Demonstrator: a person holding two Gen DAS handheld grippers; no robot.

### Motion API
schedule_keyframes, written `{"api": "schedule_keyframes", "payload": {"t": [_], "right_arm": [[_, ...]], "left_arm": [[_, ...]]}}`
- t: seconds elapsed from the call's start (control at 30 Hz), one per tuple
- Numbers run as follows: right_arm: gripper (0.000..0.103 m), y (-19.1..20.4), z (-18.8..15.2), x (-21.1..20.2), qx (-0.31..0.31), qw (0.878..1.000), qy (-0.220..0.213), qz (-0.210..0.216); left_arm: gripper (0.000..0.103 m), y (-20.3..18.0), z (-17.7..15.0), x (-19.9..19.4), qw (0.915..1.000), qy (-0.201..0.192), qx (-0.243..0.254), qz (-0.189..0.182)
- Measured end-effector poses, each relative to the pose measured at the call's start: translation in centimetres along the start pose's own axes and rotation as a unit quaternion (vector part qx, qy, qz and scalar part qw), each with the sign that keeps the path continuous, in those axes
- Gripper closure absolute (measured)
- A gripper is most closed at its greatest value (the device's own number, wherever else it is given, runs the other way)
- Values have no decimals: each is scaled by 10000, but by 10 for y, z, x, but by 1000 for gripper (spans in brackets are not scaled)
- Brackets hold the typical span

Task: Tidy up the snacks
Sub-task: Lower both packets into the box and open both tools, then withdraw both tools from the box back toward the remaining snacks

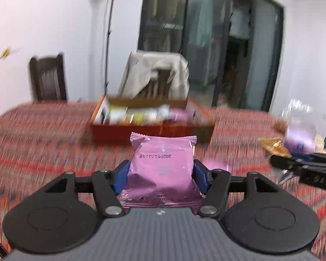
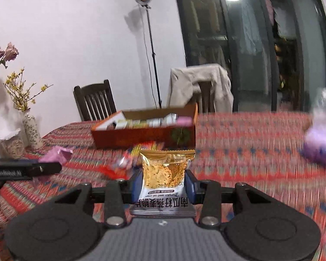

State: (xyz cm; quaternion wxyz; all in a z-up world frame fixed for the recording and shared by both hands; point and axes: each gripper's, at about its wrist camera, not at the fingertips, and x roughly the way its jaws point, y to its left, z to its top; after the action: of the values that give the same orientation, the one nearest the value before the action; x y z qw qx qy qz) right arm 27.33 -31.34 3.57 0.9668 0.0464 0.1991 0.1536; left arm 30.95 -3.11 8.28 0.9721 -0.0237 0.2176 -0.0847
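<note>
Left tool (image 1: 160, 175): blue pads clamped on a pink snack packet (image 1: 163, 163), held above the worktop (image 1: 43, 134). Right tool (image 2: 163, 184): pads clamped on a gold-and-white oat crisp packet (image 2: 165, 174), likewise held above the patterned cloth. Loose wrappers (image 2: 119, 165) just ahead of the right tool; a pink wrapper (image 2: 55, 155) lies to its left. Beyond, mid-worktop: an open orange box (image 2: 141, 134), snacks inside, bare cloth on either side. Far edge: two chairs (image 2: 95, 100), one draped with a beige garment (image 2: 206, 82); vase (image 2: 31, 130) at the left corner.

The gold snack packet (image 2: 166, 174) reads "Pumpkin seed oat crisp"; the pink packet (image 1: 163, 165) bears an upside-down date code.
</note>
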Motion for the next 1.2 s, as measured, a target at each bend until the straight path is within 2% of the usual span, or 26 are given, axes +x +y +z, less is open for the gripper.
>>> {"api": "schedule_keyframes", "payload": {"t": [0.1, 0.2, 0.3, 0.47, 0.53, 0.6, 0.67, 0.7, 0.77, 0.9, 1.0, 1.2], "right_arm": [[62, -10, 41, 39, -127, 9998, -73, 126], [62, -19, 79, 93, -177, 9995, -19, 257], [62, -25, 107, 154, -179, 9995, 102, 226], [62, -28, 113, 252, -203, 9988, 439, -69], [62, -31, 110, 280, -27, 9983, 578, -16], [57, -31, 107, 299, -29, 9976, 684, -54], [55, -27, 101, 307, -271, 9970, 710, -157], [43, -26, 100, 308, -311, 9969, 683, -234], [34, -29, 98, 308, -315, 9971, 640, -260], [32, -39, 105, 298, -159, 9979, 616, -101], [30, -40, 112, 288, -275, 9979, 505, -294], [29, -32, 133, 246, -397, 9988, 121, -254]], "left_arm": [[41, 3, 42, 44, 9998, -73, 135, -158], [41, 6, 77, 105, 9996, 153, 7, -247], [41, 5, 96, 164, 9993, 280, -65, -230], [41, 0, 102, 249, 9976, 630, -167, -250], [40, 1, 99, 271, 9964, 773, -201, -284], [39, 3, 94, 291, 9947, 884, -378, -364], [33, 4, 89, 302, 9930, 983, -437, -492], [31, 2, 88, 304, 9928, 997, -400, -533], [25, -1, 86, 307, 9939, 918, -277, -550], [21, 2, 92, 298, 9949, 783, -258, -578], [21, 10, 102, 281, 9967, 629, -243, -458], [19, 30, 112, 208, 9990, 347, 1, -269]]}}
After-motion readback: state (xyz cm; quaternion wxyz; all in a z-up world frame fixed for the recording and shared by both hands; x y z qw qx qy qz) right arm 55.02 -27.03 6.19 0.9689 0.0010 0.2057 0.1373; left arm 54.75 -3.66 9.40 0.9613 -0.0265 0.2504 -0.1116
